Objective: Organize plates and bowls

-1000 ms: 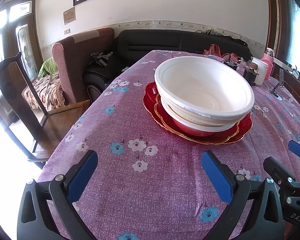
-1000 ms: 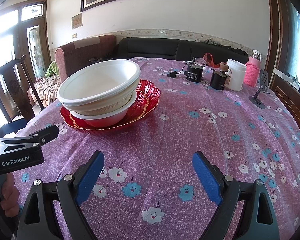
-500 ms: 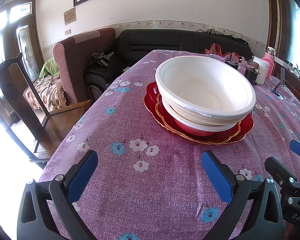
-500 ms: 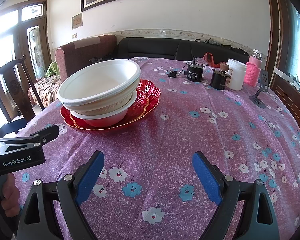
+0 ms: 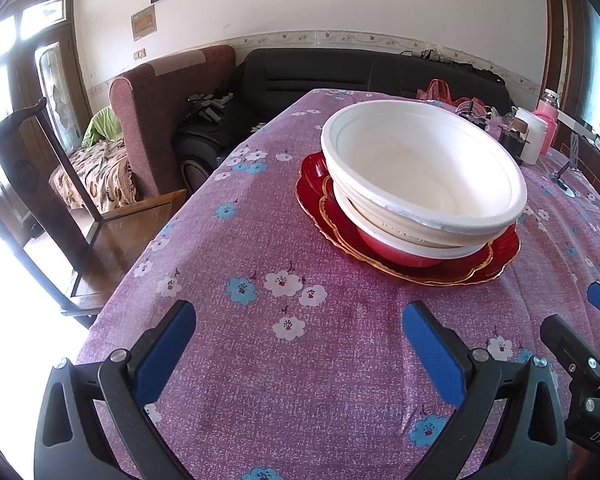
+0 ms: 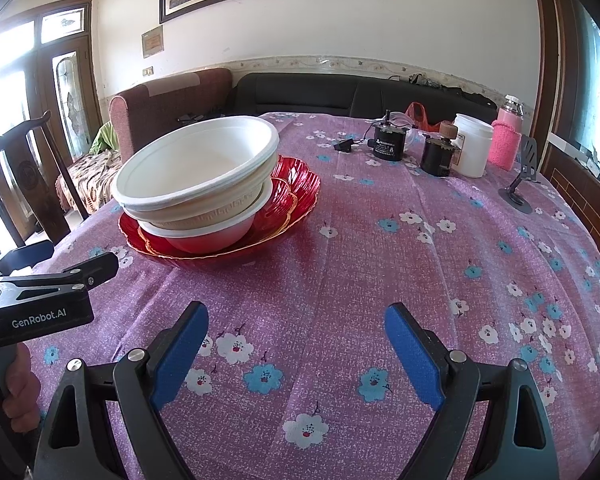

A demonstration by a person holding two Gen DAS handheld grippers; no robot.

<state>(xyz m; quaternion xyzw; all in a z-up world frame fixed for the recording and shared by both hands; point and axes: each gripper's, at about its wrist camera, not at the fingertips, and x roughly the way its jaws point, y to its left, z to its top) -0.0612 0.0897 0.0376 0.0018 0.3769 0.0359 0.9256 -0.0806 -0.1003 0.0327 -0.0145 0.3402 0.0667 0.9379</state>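
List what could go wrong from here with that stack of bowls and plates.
1. The top white bowl sits tilted and off-centre on the bowls beneath; a nudge may slide it off.
2. The red plates carry the whole stack, so lifting one rim could tip everything.
3. Both claws, left and right, are open and close together; they might collide reaching in.

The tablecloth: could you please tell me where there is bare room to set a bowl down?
Free: the tablecloth between the stacked bowls and the phone stand, and the near strip before both grippers. Crowded: the far edge, with two motors, white jar and pink bottle.
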